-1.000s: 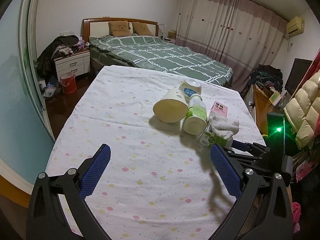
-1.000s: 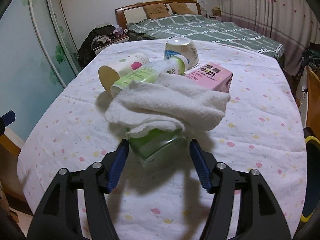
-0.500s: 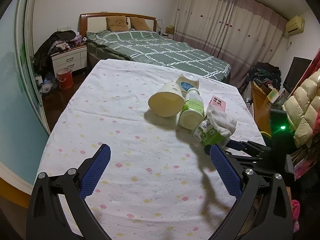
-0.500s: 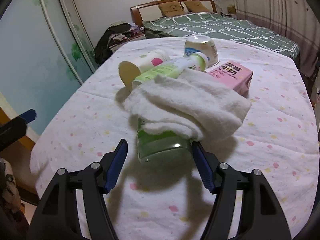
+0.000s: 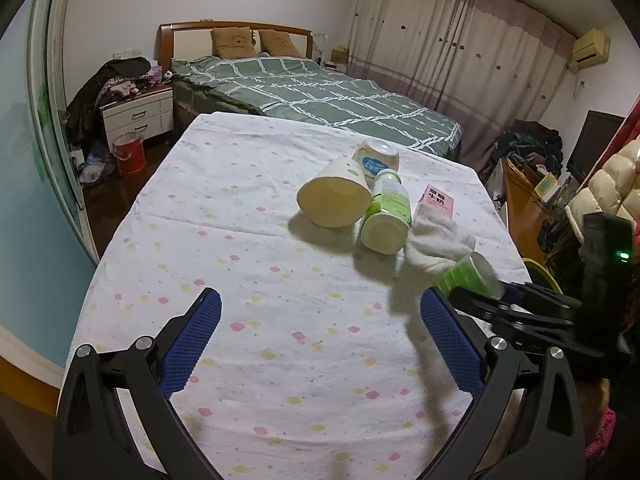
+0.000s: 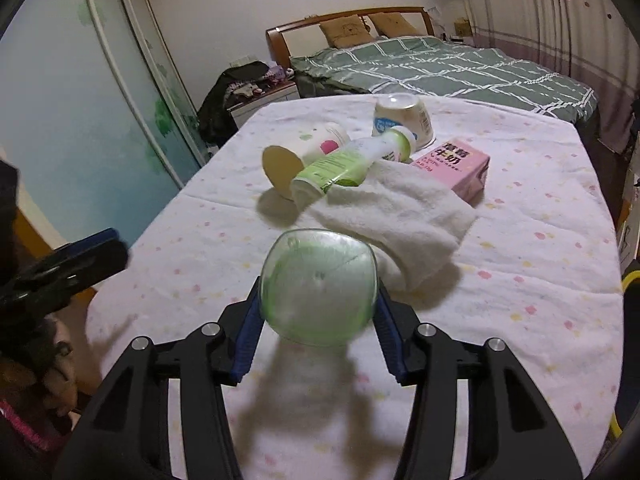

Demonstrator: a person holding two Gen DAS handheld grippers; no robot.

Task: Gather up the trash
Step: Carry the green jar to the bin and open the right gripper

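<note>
My right gripper holds a clear green bottle base-first toward the camera, lifted off the table. Its jaws are closing and both blue pads press on the bottle's sides. From the left wrist the same bottle shows just right of my open, empty left gripper, with the right gripper behind it. A white towel lies beyond the bottle. Farther back are a pink milk carton, a green-and-white bottle on its side, a tipped cream cup and an upturned white tub.
The table has a white cloth with pastel dots. A green checked bed stands behind it, a nightstand and red bucket at the left. Clutter and a padded jacket crowd the right side.
My right gripper has narrowed onto the green bottle and drawn it up and back from under the towel, which now lies on the table. The left gripper has hardly moved.
</note>
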